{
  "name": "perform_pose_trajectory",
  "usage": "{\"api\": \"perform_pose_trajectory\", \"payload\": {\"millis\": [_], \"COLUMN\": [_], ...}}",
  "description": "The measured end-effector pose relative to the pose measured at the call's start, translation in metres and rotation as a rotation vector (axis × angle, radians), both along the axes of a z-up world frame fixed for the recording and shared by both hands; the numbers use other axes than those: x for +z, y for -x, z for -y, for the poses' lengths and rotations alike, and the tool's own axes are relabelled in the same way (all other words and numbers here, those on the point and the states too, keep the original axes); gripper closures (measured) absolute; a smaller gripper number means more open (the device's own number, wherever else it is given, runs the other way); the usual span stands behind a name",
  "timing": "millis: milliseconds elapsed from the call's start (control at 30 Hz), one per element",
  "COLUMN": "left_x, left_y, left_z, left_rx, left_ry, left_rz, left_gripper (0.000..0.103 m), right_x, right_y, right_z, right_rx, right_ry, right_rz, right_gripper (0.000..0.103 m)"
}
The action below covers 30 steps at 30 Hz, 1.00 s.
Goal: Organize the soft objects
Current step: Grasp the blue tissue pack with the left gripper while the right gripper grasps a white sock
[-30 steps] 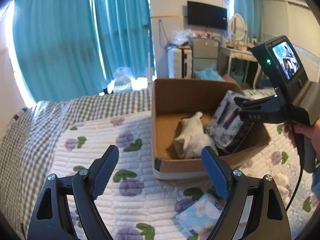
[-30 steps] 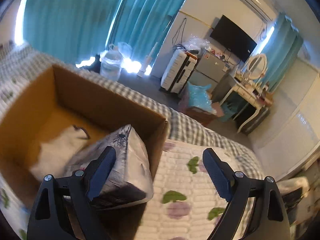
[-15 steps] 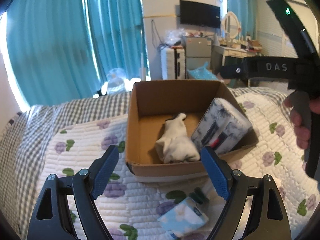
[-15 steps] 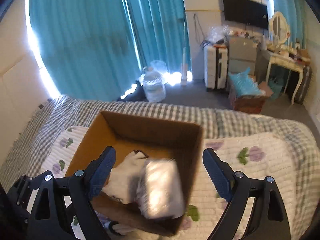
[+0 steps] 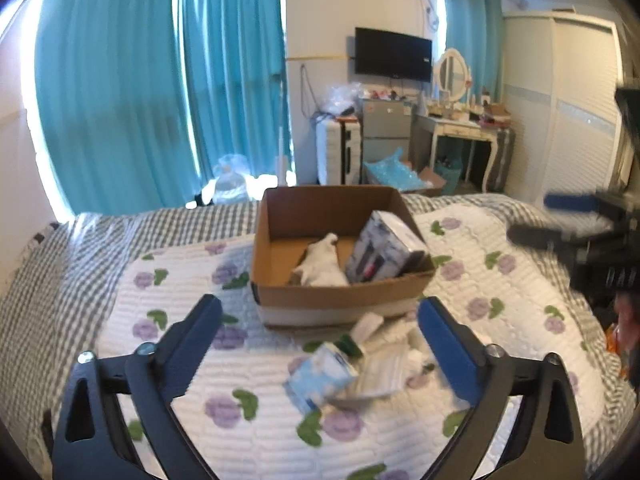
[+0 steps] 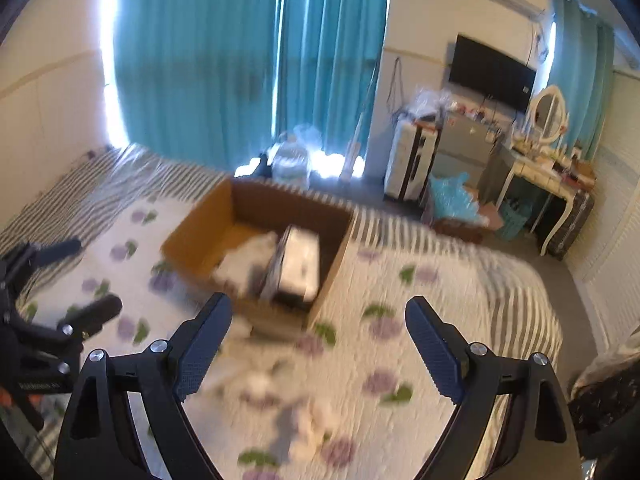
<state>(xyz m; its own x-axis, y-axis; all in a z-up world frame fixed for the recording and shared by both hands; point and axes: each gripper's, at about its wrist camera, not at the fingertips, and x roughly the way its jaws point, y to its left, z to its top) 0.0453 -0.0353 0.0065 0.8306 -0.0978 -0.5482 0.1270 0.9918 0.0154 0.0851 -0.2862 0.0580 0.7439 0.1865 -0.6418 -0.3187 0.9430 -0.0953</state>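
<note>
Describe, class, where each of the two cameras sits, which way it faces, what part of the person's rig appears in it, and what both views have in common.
Left wrist: sits on the left gripper, facing along its open fingers across the quilt to the cardboard box; the right gripper shows at the right edge.
Right wrist: sits on the right gripper, facing the cardboard box from its right corner; the left gripper shows at the left edge.
Shared: box, the wrapped pack inside it, quilt, teal curtains.
</note>
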Motion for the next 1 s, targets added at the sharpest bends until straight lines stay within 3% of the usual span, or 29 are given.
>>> {"api": "perform_pose_trajectory", "payload": {"millis": [167,333,400,500,667,733,800,900,1000], "left_x": [-0.029,-0.064,-0.077,-0.094,-0.113,-0.117,-0.119,-0.12,-0.123], "left_y": [0.014,0.014,0.01,0.003,-0.013,-0.018,-0.023,-0.03,-0.037], "left_z": [0.007,0.013,0.016,0.018,0.016,0.013,0.01,0.003,0.003], "left_rx": [0.021,0.045,0.047,0.048,0.052,0.049,0.045,0.038,0.014], "left_ry": [0.001,-0.006,-0.008,-0.021,-0.028,-0.041,-0.052,-0.046,-0.05], "left_rz": [-0.049,-0.098,-0.123,-0.155,-0.201,-0.203,-0.202,-0.205,-0.208], "left_gripper": [0.002,0.002,0.002,0.002,0.003,0.003,0.003,0.003,0.003], "right_x": [-0.049,-0.118,-0.143,-0.171,-0.188,-0.195,-0.202,-0.204,-0.191], "right_y": [0.027,0.021,0.012,0.0,-0.013,-0.017,-0.022,-0.026,-0.022], "right_z": [0.01,0.019,0.021,0.022,0.023,0.022,0.02,0.021,0.023], "right_rx": [-0.004,-0.02,-0.028,-0.015,-0.009,-0.02,-0.017,-0.027,-0.034], "right_ry": [0.018,0.056,0.074,0.062,0.016,0.02,0.016,-0.007,-0.031], "right_rz": [-0.072,-0.201,-0.252,-0.329,-0.394,-0.41,-0.434,-0.435,-0.382], "right_gripper": [0.014,0.016,0.026,0.033,0.039,0.052,0.074,0.083,0.084]}}
